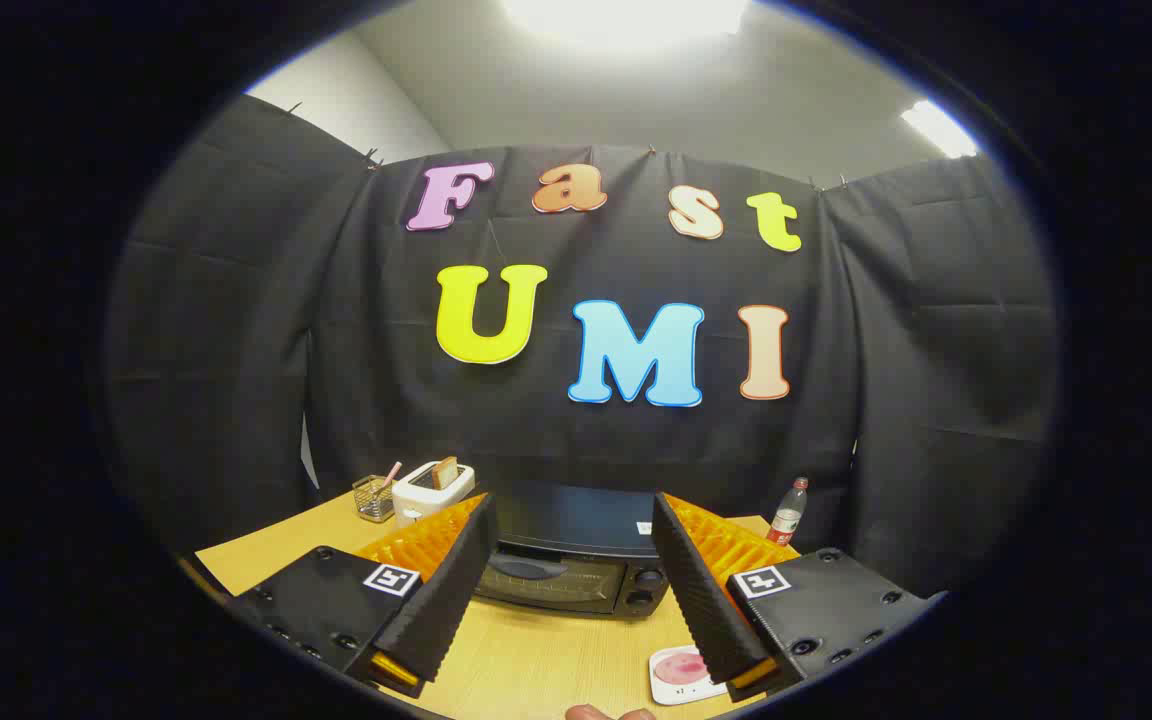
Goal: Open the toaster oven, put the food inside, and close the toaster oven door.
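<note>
Claw point(576, 590) spread, empty, closed toaster oven point(568, 560) just ahead between fingers, food plate point(681, 673) beside right finger

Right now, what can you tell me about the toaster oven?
The toaster oven is a dark box that sits on the wooden table, seen between and beyond the open gripper fingers. Its glass door looks closed, with a handle across the top, and two round knobs sit beside the door. Nothing touches it.
</note>
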